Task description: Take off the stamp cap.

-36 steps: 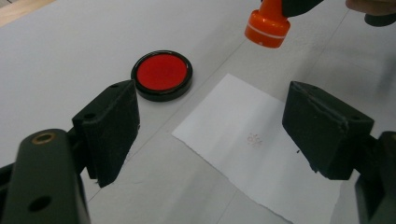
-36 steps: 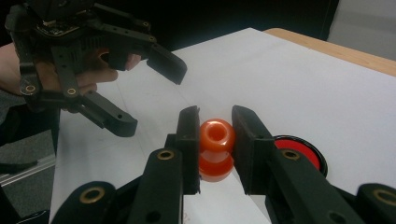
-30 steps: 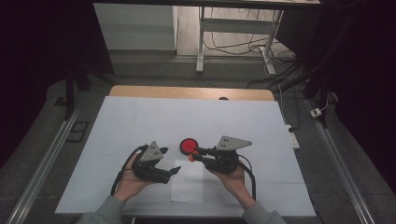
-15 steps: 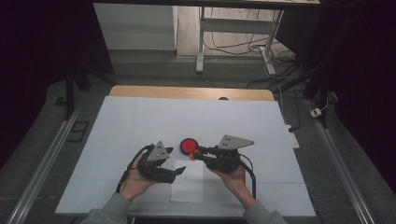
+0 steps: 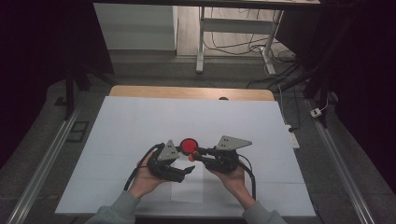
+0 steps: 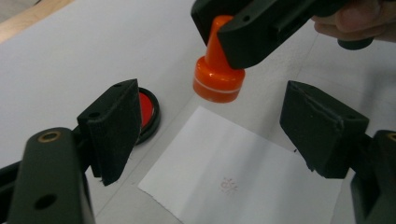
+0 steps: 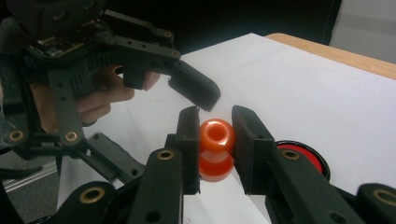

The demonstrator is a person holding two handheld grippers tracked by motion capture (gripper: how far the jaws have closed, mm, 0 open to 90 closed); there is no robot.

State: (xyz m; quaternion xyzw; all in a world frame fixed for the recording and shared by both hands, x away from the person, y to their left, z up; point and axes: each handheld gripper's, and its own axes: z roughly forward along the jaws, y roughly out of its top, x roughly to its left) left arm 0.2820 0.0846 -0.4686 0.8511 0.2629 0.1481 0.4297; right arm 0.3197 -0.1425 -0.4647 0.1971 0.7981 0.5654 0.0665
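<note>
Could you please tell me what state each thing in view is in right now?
Stamp: held off the table, above the paper's edge.
Ink pad: open, red face showing.
Paper: flat, one faint red mark on it.
Right gripper: shut on the stamp's handle.
Left gripper: open, holding nothing.

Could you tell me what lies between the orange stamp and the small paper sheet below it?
Nothing: in the left gripper view the orange stamp hangs above the paper sheet.
</note>
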